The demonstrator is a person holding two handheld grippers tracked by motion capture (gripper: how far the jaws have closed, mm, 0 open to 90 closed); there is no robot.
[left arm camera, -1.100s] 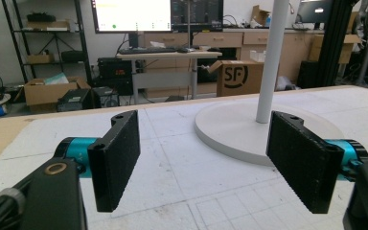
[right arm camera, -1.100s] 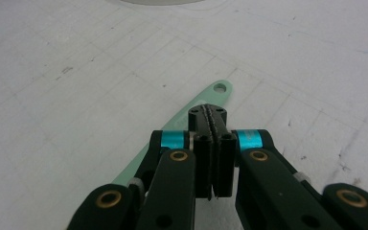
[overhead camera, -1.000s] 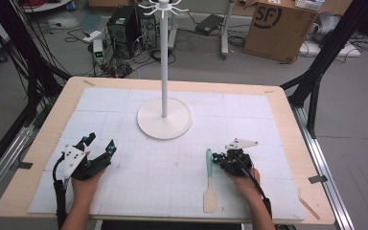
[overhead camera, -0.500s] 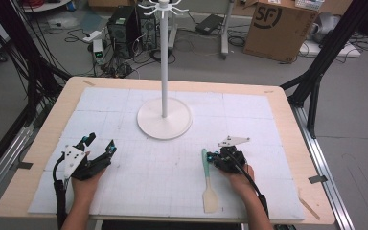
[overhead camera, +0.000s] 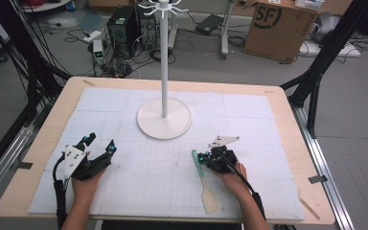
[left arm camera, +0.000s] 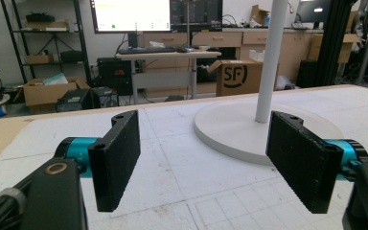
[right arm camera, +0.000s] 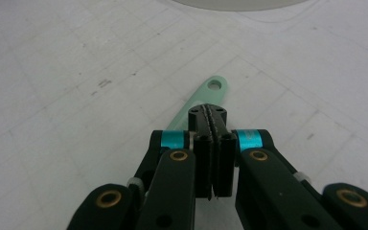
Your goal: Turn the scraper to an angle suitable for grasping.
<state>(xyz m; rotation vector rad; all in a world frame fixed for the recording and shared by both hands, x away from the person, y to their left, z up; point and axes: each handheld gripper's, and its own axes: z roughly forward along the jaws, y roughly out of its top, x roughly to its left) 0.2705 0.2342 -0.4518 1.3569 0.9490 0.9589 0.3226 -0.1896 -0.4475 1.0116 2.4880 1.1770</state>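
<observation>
A spatula with a mint-green handle (overhead camera: 199,167) and a pale blade (overhead camera: 210,200) lies flat on the white mat, right of centre. My right gripper (overhead camera: 202,158) is shut, pads together, with its tips down over the upper part of the handle. In the right gripper view the closed tips (right arm camera: 208,115) sit above the green handle (right arm camera: 206,93), whose holed end pokes out beyond them; nothing shows between the pads. My left gripper (overhead camera: 100,143) rests on the mat at front left, open wide and empty. In its own view, the left gripper (left arm camera: 206,153) faces the stand's base.
A white stand with a round base (overhead camera: 164,117) and tall pole (overhead camera: 164,57) sits at the mat's middle back, hooks at the top. Its base (left arm camera: 239,129) lies just beyond the left jaws. The wooden table edge (overhead camera: 297,129) frames the mat; boxes and cables lie on the floor beyond.
My right gripper has shifted left, and the handle end of the spatula has swung left with it while the blade stayed in place. The left gripper has not moved.
</observation>
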